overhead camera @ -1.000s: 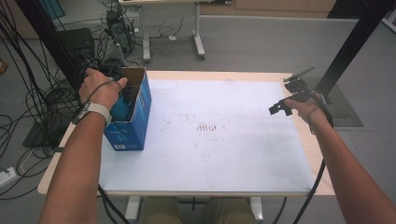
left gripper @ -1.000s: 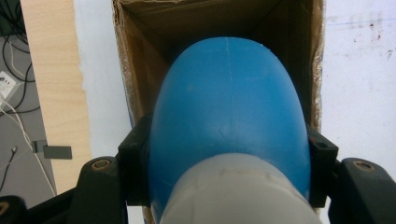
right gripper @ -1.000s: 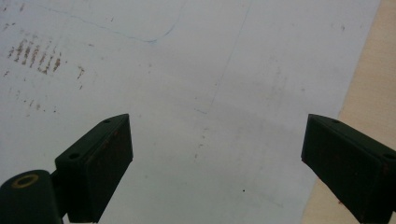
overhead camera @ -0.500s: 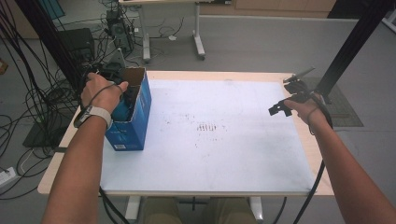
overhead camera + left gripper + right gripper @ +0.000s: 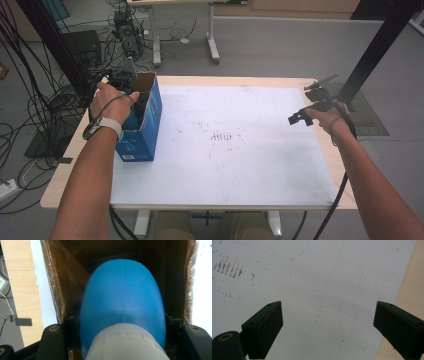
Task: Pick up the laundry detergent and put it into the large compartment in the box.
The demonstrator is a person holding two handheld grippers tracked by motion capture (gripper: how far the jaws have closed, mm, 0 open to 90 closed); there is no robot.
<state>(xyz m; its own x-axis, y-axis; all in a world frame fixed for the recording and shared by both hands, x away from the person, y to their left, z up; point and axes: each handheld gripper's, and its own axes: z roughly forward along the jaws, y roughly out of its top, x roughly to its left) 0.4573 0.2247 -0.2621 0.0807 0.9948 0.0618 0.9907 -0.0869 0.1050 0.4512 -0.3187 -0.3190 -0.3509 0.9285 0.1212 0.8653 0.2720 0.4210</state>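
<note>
Insertion of the blue rounded object (image 5: 122, 302) into the blue cardboard box (image 5: 148, 129) is judged to be the step in hand. The left gripper (image 5: 134, 102) is clamped on the object, one black jaw at each flank, and holds it inside the open top of the box, between the brown inner walls. The object has a pale grey band at its near end; what it is exactly cannot be told. The box stands upright near the left edge of the white table sheet (image 5: 240, 165).

Procedure, as a recommendation:
- Keep the object centred between the cardboard walls so that neither jaw catches on the rim.
- Lower it straight along the axis of the box. The box is light and unsupported, so a sideways push could tip it or slide it.
- Release only once the object rests on the bottom or on the contents, which are hidden from view.
- Withdraw the opened jaws vertically.

The right gripper (image 5: 327, 330) hangs above the sheet near the right table edge, jaws wide apart, nothing between them. It is well apart from the box, but could brace it if needed.

Compared with one second ago, the left hand (image 5: 112, 102) has shifted only slightly over the box opening. The box and the right hand (image 5: 325, 116) are unchanged.
</note>
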